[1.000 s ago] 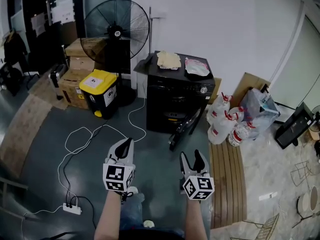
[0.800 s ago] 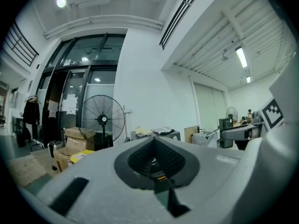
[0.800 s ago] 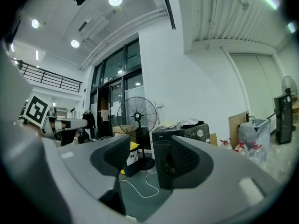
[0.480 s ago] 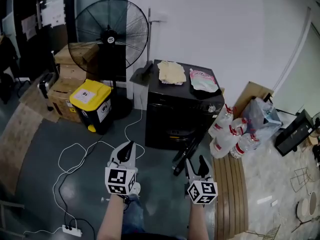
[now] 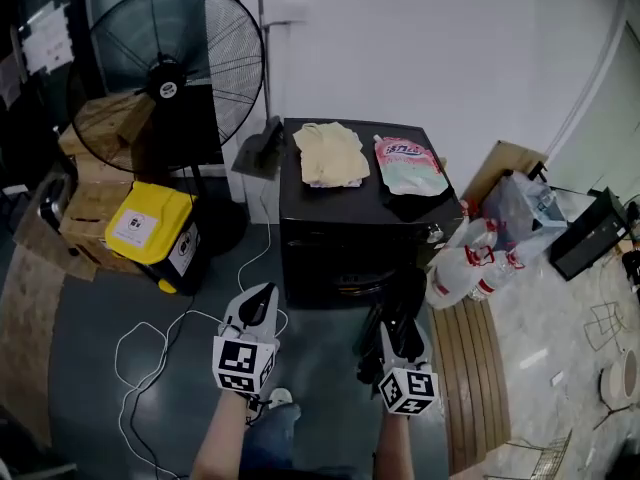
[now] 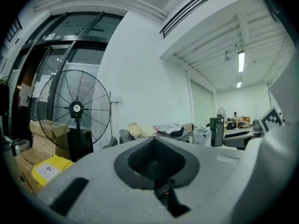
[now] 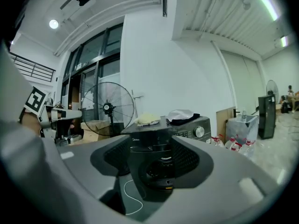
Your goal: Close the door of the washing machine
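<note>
A black washing machine (image 5: 350, 230) stands against the white wall, with a yellow cloth (image 5: 327, 154) and a detergent pouch (image 5: 410, 164) on its top. Its door (image 5: 392, 310) hangs open at the front right. My right gripper (image 5: 400, 336) is open, low in front of that door; whether they touch is unclear. In the right gripper view the machine (image 7: 161, 132) and its drum opening show between the spread jaws of that gripper (image 7: 150, 143). My left gripper (image 5: 260, 298) is shut on nothing, left of the machine's front. In its own view the left gripper (image 6: 156, 141) points towards the wall.
A large pedestal fan (image 5: 165, 63) stands left of the machine, with cardboard boxes (image 5: 95, 133) and a yellow-lidded bin (image 5: 150, 233) beneath it. A white cable (image 5: 150, 338) loops over the floor. Water bottles (image 5: 470, 263) and bags crowd the machine's right side, beside a wooden strip (image 5: 480, 368).
The person has walked closer to the washing machine, which now fills more of the head view. Both grippers have come forward, and the right one has reached the open door.
</note>
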The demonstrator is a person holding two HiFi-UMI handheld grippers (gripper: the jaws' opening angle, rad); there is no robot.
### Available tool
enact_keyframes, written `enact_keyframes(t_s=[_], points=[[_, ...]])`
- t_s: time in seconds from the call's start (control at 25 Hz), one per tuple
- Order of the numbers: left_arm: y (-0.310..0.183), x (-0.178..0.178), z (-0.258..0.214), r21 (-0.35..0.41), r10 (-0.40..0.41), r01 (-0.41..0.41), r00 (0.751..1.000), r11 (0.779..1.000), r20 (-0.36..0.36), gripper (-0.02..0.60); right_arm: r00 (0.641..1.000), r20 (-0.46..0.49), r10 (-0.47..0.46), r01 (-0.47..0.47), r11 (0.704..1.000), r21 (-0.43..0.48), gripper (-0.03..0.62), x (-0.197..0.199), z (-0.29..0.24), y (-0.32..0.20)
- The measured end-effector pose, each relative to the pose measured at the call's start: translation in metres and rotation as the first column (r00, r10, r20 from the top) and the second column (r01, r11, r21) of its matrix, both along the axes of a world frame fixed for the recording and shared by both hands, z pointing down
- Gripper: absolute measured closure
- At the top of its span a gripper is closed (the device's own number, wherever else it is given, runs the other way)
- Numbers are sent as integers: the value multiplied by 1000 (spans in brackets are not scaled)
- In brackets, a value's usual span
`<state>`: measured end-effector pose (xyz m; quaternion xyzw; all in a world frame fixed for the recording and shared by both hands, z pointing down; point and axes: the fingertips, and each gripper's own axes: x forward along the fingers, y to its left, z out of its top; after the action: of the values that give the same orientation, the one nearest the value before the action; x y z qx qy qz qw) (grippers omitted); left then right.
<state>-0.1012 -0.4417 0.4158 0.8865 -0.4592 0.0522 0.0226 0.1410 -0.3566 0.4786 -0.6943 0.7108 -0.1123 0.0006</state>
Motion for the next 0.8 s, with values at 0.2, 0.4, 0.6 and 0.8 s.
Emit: enact_keyframes(t_s=[0.2,0.4,0.6,0.8], points=[[-47,28,12,-13,80,-79,997,997,13,574,995,25,92,-92,996,-20,330,20,15,-27],[-59,49,30,-60,119,-118,993,991,19,574,992,20,124,-122,990,-68,330,32,31,-27],[-64,64,52,-104,129,-126,991,987,25,574,988,22,151,-147,981,-126,330,48,62,-25],[-67,84,85,-141,171,-165,985,976,32,574,983,23,182,-174,966,-191,330,61,104,-16]])
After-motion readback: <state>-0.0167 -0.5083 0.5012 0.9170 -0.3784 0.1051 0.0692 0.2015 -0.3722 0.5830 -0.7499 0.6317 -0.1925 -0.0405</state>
